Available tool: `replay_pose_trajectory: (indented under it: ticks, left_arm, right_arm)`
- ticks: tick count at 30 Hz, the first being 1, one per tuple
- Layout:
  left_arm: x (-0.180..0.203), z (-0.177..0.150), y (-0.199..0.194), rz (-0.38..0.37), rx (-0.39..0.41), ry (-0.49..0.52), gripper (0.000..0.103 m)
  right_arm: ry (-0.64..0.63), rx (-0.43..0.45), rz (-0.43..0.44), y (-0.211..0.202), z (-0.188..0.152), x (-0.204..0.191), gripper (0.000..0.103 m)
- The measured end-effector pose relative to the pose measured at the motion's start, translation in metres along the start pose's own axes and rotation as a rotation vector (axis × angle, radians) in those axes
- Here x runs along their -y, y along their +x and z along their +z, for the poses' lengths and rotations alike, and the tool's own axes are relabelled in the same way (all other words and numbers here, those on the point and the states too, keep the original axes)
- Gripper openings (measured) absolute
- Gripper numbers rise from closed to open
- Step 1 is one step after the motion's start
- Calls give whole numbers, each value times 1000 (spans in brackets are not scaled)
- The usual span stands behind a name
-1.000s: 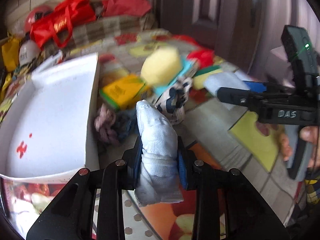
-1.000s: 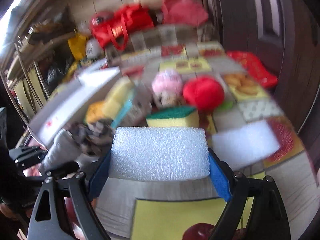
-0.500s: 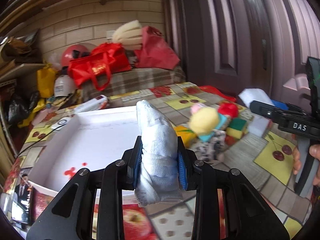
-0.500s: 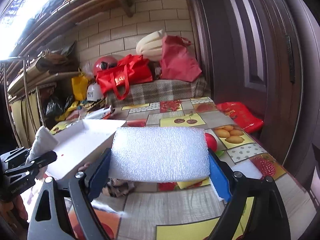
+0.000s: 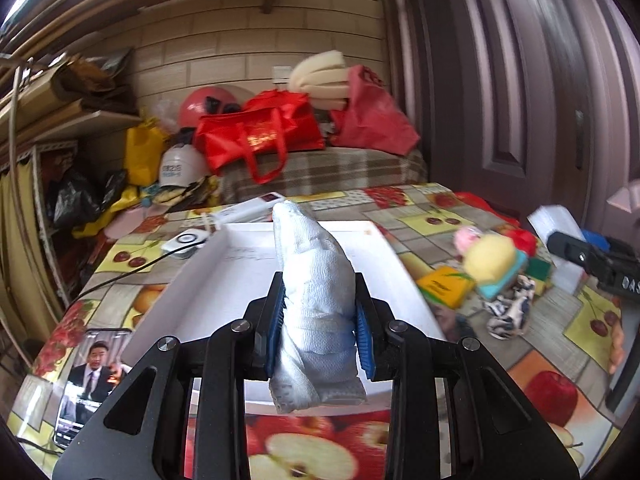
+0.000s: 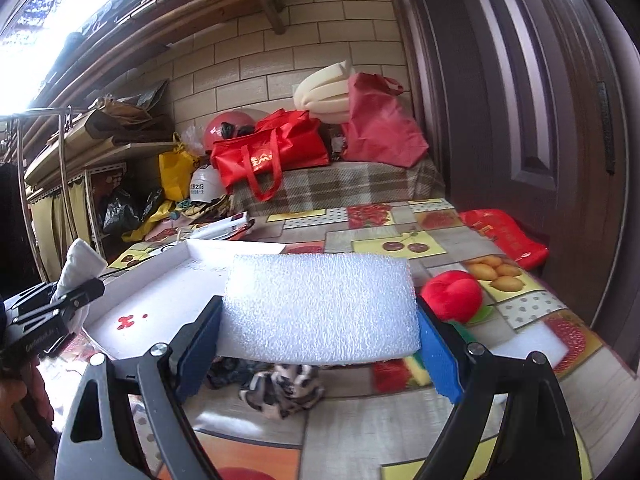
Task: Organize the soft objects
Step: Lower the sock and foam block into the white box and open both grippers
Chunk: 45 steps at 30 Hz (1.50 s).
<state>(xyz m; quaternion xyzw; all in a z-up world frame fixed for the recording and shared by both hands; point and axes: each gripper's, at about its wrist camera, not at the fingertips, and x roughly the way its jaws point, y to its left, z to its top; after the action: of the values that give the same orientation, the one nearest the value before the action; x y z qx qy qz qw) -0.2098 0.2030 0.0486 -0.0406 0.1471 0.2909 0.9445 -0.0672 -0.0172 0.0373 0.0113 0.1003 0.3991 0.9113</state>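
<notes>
The left gripper (image 5: 320,320) clamps a rolled pale-blue cloth (image 5: 316,304), the right gripper (image 6: 320,344) a white foam block (image 6: 320,308), both near the empty white tray (image 5: 208,280); other soft items wait on the worktop (image 5: 552,320).

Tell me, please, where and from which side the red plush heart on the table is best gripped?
I would grip the red plush heart across its two rounded lobes, coming from above. It is soft and bulges upward, with a green-and-yellow sponge close in front and the white foam block held by the right gripper just beside it, so side approaches look crowded.
</notes>
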Motion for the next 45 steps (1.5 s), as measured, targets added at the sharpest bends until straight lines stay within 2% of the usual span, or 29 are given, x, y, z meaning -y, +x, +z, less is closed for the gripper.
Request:
replay_pose_trajectory:
  ticks: [6, 24, 30, 36, 37, 39, 40, 41, 43, 45]
  left_arm:
    - [-24, 1, 6, 46, 11, -34, 30]
    - [-62, 9, 36, 127, 19, -23, 30]
    - [-69, 16, 66, 133, -37, -43, 30]
    - [-102, 12, 80, 100, -140, -195, 30]
    - [-104, 11, 81, 99, -146, -208, 34]
    - [-103, 10, 83, 122, -163, -211, 52]
    - [-101, 11, 84, 130, -164, -203, 79]
    - [-98, 11, 82, 138, -159, -192, 96]
    - [-91, 12, 77, 152, -129, -160, 103]
    - [-85, 13, 71, 163, -96, -131, 103]
  right_arm:
    - [-25, -18, 28, 12, -1, -20, 89]
    - [-62, -95, 112, 72, 3, -89, 89]
    - [-116, -105, 131, 96, 6, -122, 89]
    - [-149, -152, 140, 114, 8, -138, 90]
    - [-151, -162, 128, 115, 7, -138, 90]
    - [-152, -168, 117, 116, 7, -139, 90]
    - [-152, -170, 114, 116, 7, -139, 91]
    - [-152, -170, 112, 116, 7, -139, 92]
    - [-153, -166, 105, 115, 7, -139, 95]
    - [-153, -160, 101, 114, 8, -139, 101]
